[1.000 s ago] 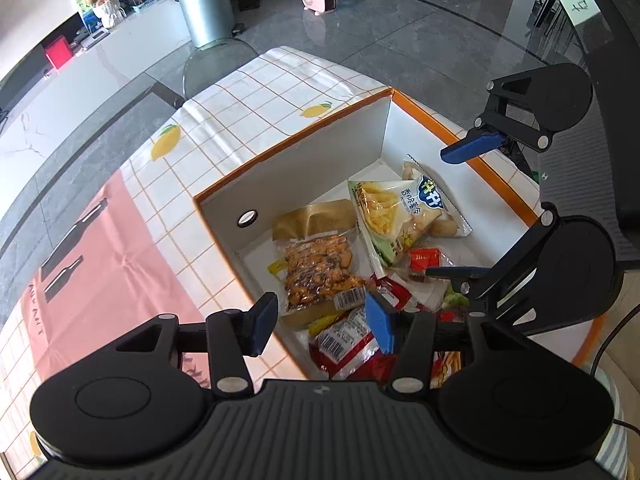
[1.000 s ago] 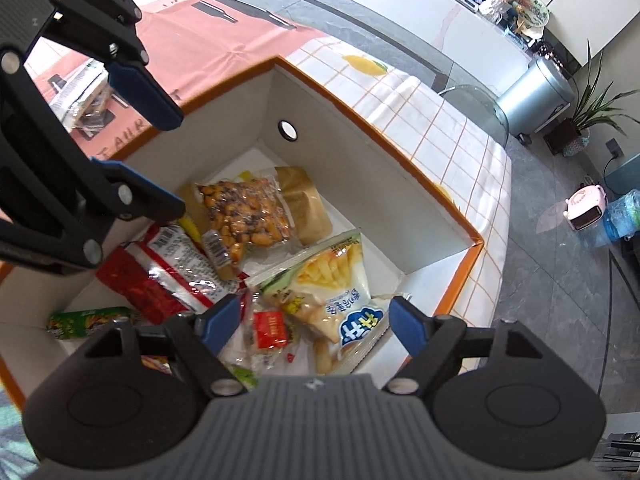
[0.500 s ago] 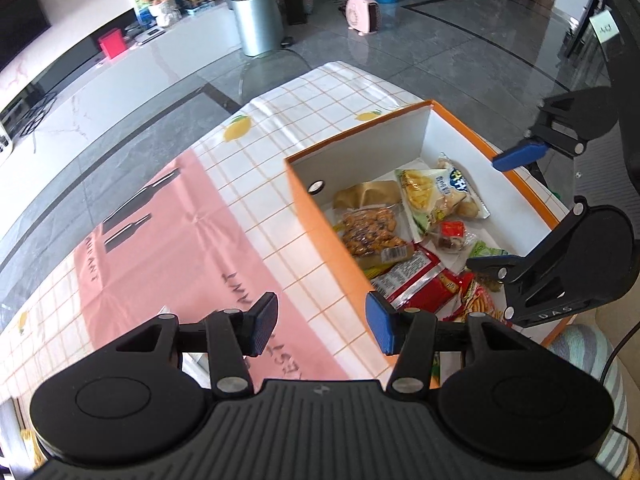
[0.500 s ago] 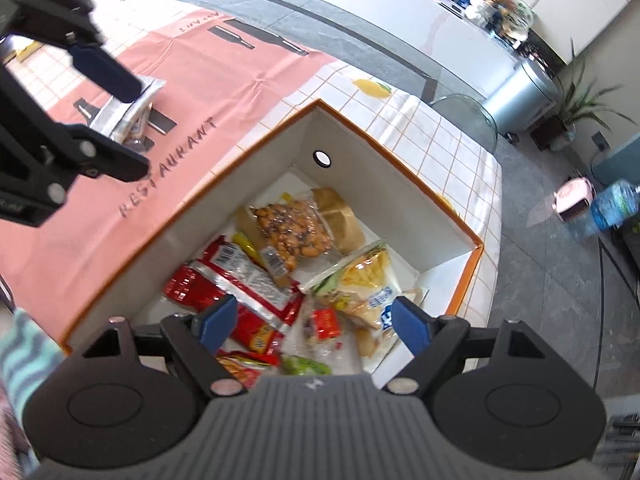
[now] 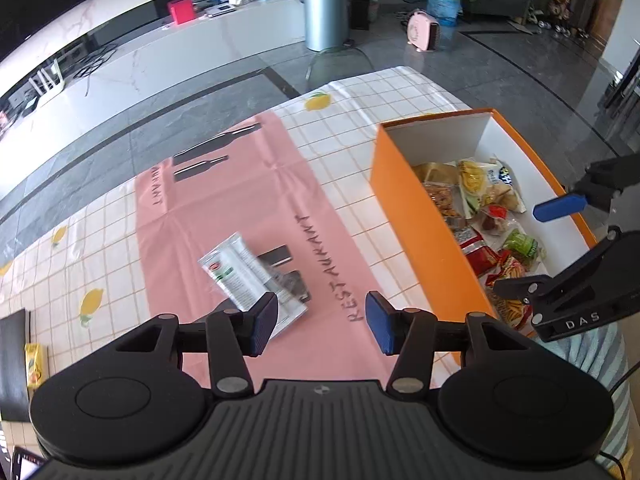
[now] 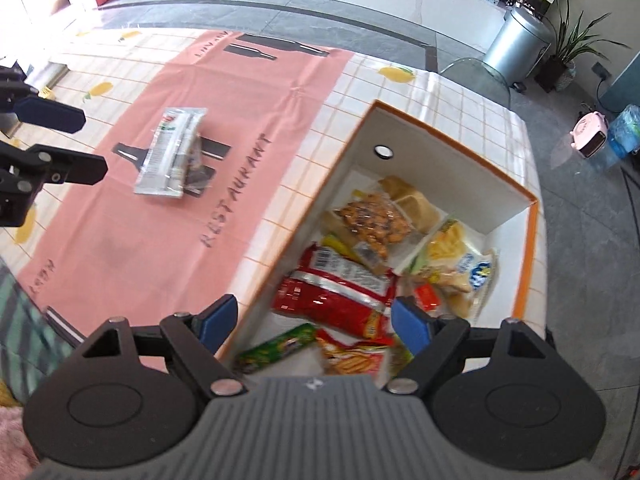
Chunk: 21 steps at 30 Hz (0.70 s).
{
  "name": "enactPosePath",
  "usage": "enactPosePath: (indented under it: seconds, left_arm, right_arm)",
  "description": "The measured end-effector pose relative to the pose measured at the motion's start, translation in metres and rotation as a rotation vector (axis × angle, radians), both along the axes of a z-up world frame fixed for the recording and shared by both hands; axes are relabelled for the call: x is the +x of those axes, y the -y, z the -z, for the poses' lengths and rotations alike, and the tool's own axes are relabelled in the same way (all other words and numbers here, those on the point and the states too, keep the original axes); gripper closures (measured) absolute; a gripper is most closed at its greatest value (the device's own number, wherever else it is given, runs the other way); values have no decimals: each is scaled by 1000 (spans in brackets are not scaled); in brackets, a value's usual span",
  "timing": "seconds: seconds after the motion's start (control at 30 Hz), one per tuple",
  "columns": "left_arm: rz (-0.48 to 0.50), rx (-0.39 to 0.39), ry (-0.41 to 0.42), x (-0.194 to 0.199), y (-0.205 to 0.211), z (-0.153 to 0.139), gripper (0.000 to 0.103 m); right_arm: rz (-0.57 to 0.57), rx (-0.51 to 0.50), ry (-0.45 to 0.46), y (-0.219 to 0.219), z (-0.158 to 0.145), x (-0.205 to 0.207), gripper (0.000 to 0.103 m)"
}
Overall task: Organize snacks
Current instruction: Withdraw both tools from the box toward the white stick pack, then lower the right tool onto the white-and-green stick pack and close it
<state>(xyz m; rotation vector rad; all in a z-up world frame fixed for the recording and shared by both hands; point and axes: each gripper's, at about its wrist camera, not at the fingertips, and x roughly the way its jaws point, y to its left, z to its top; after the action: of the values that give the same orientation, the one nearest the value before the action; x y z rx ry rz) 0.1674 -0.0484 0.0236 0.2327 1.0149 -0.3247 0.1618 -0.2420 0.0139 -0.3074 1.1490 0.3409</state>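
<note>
**Last packet waits outside the box**

The left claw (image 5: 320,322) hangs spread and empty just above a clear packet (image 5: 250,276), likely lined up to grab it. Right of that packet, the box (image 5: 420,216) holds the other snacks; the right claw (image 6: 310,326), also spread, hovers over it.

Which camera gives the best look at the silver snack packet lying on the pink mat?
The left wrist view: the silver packet lies close ahead of the open left gripper, its label sharp, though one finger hides a corner. The right wrist view shows the whole packet, but off to one side and motion-blurred.
</note>
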Motion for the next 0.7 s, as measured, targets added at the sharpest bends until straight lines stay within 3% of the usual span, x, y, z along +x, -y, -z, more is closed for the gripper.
enactPosePath:
  seconds: [0.4, 0.57, 0.7]
  left_arm:
    - [-222, -137, 3, -14, -80, 1, 43]
    - [-256, -173, 4, -17, -90, 15, 43]
    - [-252, -144, 0, -11, -90, 29, 43]
  right_arm:
    - [11, 178, 63, -62, 11, -17, 22]
    - [6, 243, 110, -85, 21, -21, 22]
    - [-13, 245, 161, -102, 32, -19, 27]
